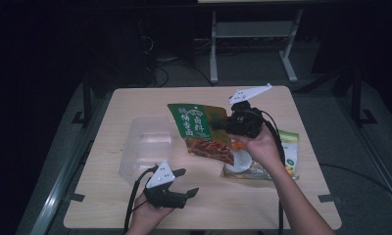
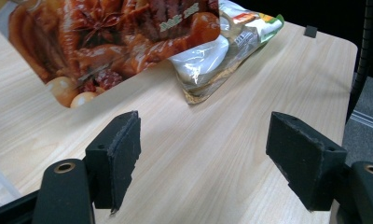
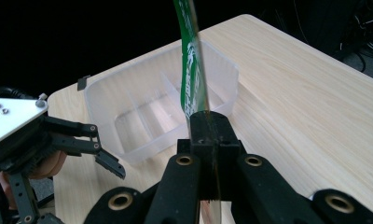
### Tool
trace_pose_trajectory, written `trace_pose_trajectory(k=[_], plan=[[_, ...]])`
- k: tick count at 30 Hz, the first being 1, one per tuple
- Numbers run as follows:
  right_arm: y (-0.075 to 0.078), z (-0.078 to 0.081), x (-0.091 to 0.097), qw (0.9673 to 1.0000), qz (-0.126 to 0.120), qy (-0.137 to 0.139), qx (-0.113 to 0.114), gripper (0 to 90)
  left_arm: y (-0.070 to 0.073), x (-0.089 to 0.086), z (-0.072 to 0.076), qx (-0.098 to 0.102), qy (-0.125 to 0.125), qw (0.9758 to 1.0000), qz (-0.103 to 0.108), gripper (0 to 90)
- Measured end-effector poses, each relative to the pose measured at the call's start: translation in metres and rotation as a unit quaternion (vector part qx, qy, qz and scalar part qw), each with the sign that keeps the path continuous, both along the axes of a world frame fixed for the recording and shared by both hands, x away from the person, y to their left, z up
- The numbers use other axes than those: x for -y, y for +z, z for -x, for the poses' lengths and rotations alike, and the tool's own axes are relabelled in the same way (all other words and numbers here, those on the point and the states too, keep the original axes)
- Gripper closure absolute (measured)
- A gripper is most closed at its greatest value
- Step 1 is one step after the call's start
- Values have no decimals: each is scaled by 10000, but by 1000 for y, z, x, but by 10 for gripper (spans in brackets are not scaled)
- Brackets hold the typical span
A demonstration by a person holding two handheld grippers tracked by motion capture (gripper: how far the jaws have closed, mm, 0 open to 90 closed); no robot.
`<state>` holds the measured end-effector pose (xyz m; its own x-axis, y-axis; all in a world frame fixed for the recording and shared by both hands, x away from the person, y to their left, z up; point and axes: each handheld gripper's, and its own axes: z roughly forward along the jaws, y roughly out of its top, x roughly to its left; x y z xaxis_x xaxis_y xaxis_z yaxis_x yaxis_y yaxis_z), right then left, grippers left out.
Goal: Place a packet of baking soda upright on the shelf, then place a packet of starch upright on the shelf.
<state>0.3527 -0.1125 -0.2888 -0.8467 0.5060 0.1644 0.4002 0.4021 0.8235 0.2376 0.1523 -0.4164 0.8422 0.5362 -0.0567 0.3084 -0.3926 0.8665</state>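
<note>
Your left gripper (image 1: pixel 183 183) sits near the table's (image 1: pixel 292 196) near edge, jaws wide apart, nothing between them. Beyond it, toward the left edge, is the clear plastic bin (image 1: pixel 147 143), divided into compartments. Your right gripper (image 1: pixel 222 125) is clamped tight on the edge of the green sauce pouch (image 1: pixel 200 131), held up over mid-table just right of the bin. A second food packet (image 1: pixel 277 161) lies flat near the right edge.

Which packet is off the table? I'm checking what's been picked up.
The green packet with the braised-meat picture: the right gripper clamps its edge and holds it up. The clear packet with a green corner lies flat on the table.
</note>
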Motion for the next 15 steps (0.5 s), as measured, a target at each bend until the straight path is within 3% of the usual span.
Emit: trace_pose_trajectory(k=[15], plan=[[10, -4, -10, 10000, 44, 67, 47, 900, -1, -1, 0, 23, -24, 10000, -34, 260]])
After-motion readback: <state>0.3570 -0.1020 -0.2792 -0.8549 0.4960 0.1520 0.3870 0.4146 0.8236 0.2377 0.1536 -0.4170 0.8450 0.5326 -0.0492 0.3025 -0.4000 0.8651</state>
